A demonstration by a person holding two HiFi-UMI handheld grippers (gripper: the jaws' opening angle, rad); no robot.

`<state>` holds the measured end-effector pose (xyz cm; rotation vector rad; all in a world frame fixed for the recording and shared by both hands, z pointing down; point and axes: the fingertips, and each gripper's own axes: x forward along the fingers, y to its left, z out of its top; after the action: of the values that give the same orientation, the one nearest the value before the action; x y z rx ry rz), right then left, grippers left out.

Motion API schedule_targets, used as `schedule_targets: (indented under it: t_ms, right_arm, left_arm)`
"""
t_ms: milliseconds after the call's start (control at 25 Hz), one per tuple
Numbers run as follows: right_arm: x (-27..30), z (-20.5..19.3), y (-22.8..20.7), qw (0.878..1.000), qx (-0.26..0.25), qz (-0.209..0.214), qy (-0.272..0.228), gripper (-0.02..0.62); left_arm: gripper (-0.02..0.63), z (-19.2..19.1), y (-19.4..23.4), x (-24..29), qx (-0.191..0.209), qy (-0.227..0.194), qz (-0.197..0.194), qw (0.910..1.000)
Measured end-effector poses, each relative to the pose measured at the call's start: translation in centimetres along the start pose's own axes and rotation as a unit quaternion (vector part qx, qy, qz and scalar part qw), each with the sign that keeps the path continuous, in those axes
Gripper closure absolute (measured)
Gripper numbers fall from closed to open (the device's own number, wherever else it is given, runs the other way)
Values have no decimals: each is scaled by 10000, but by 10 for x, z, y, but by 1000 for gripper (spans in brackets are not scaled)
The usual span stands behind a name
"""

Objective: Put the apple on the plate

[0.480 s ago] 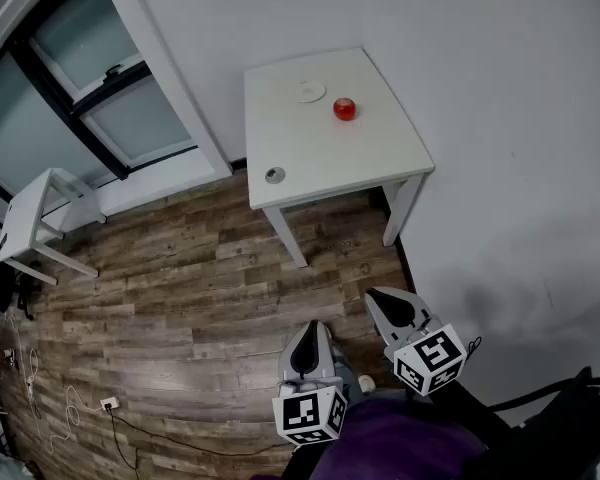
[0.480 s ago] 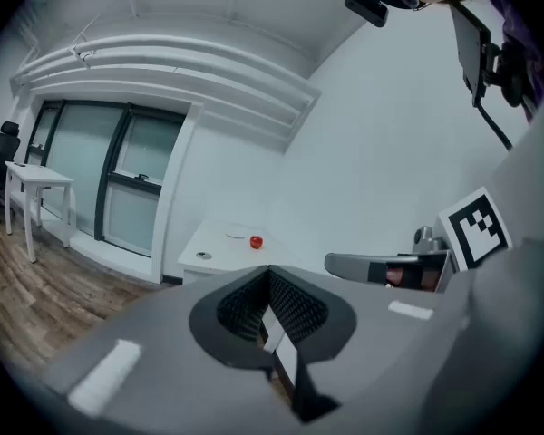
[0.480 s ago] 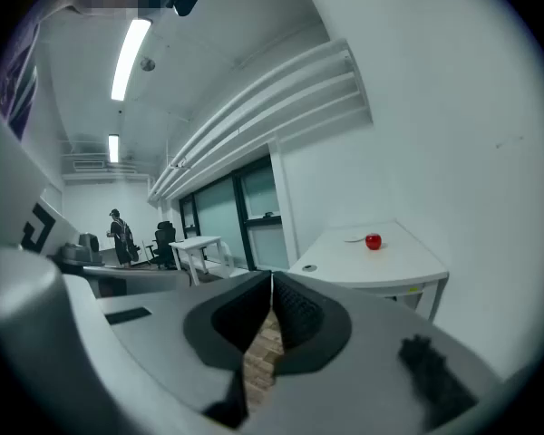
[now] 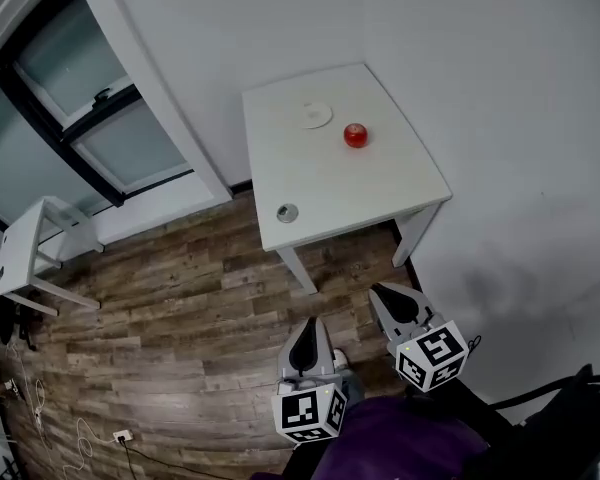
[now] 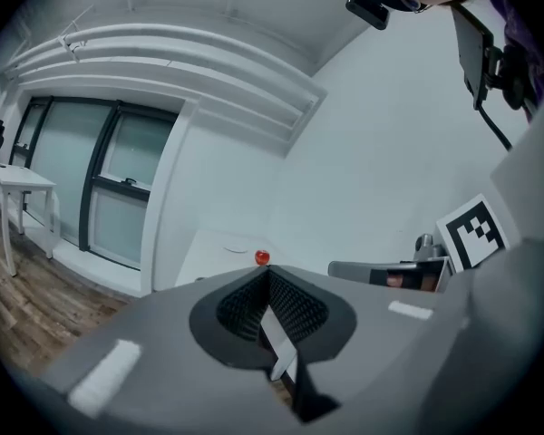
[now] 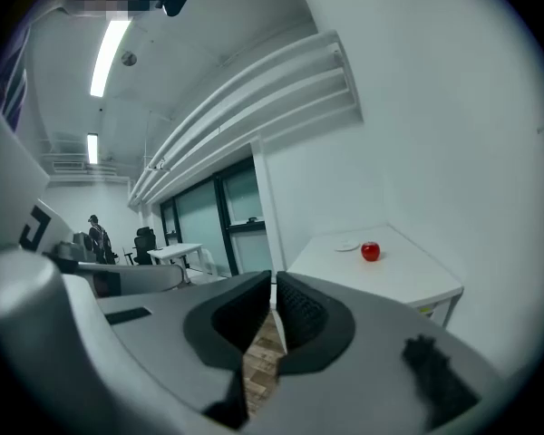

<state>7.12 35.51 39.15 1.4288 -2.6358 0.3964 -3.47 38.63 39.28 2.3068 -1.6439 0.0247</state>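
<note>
Sitting in a room corner, white worktop (image 4: 325, 188) carries apple (image 4: 356, 135) near plate (image 4: 315, 115), not touching; wood-plank floor (image 4: 180, 298), glazed window (image 4: 105, 133); left tool (image 4: 306, 330) and right tool (image 4: 384, 299) both clenched, empty

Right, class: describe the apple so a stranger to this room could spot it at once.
Find the white table in the room's corner. Near its far end, beside the flat white plate, sits the apple: the only red, round thing.
</note>
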Motion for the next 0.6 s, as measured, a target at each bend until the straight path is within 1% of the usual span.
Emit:
schedule_targets:
  t_ms: [240,600]
  right_arm:
    - [47,11,-9,10000,37,-86,17,583]
    - [98,18,-20,9997,92,-222,11,583]
  left_arm:
    - [600,16,29,40,-2,3,-142,9999]
    - [600,25,63,80,-71,64,-305,9995]
